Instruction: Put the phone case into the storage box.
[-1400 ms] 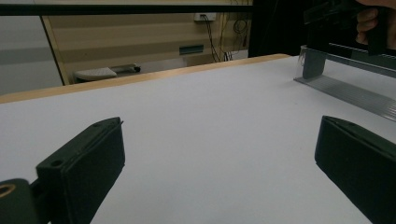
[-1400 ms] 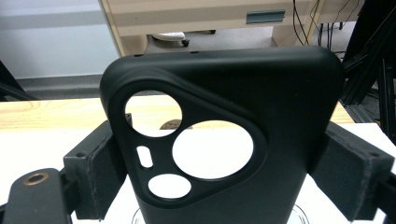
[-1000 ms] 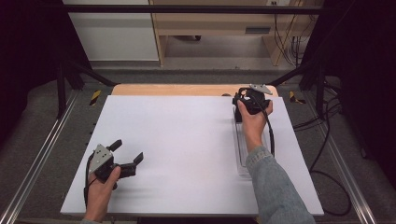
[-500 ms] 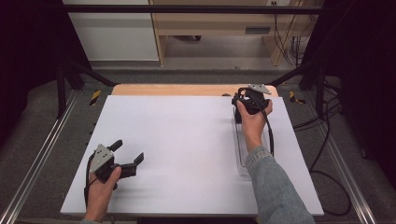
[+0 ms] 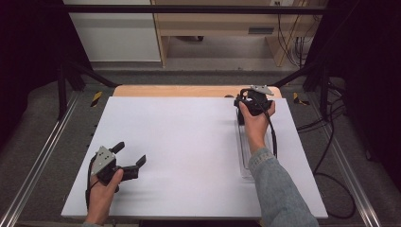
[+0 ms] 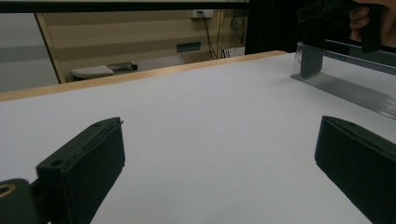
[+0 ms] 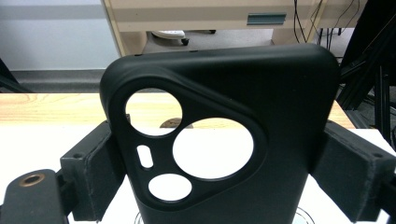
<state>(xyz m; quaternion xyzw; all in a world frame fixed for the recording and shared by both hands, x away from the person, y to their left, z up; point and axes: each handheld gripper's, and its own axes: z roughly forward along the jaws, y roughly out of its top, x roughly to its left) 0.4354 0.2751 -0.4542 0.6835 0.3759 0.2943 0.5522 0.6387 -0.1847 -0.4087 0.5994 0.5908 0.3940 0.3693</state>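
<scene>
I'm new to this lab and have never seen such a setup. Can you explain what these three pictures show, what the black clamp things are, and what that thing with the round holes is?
A person sits at a white table with a hand-held two-jaw gripper in each hand. The high view looks down from above: the left gripper rests near the front edge with jaws wide open and nothing between them. The right gripper is at the far right, over a clear tray. The other two pictures come from cameras riding on each gripper, looking along its black jaws. In the right gripper view, the jaws clamp a black phone case by its sides; the round holes are its camera cutouts.
</scene>
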